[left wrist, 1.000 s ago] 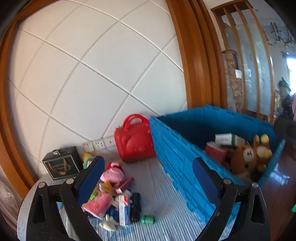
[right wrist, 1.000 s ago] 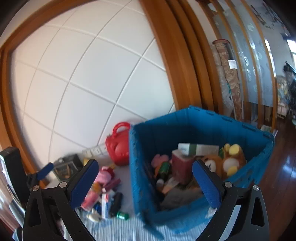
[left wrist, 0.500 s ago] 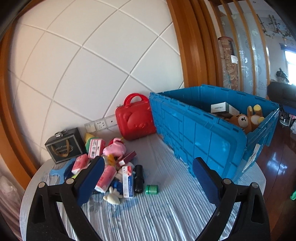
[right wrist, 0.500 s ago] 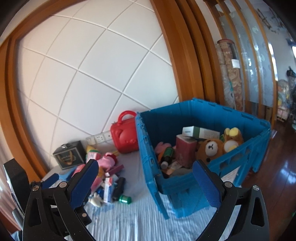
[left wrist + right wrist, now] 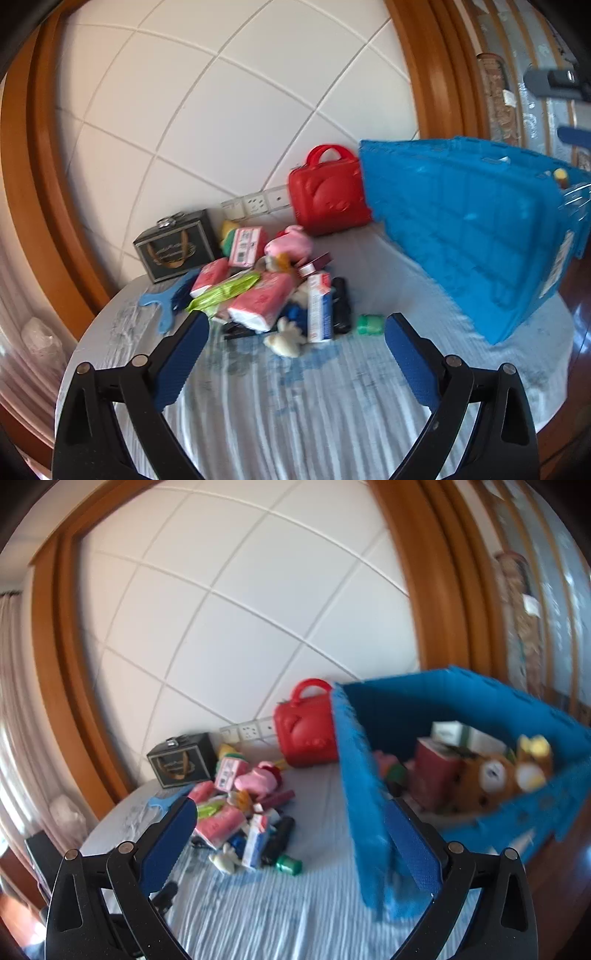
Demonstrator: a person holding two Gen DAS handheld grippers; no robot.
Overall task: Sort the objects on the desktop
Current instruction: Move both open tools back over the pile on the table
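A heap of small items lies on the striped cloth: pink packets, a green wrapper, a pink plush, a white-and-red box, a black tube and a small green cap. The same heap shows in the right wrist view. The blue crate stands to the right; inside the crate sit a brown plush bear, a dark red box and a white box. My left gripper is open above the cloth, just short of the heap. My right gripper is open and empty, near the crate's corner.
A red case stands against the tiled wall beside the crate. A black box sits at the back left, with a blue flat piece in front of it. Wall sockets run behind. The round table's edge curves at left.
Both views have swung left and back, so the heap now lies nearer the middle. The left gripper has dropped lower, losing sight of the crate's inside. Both grippers stayed open.
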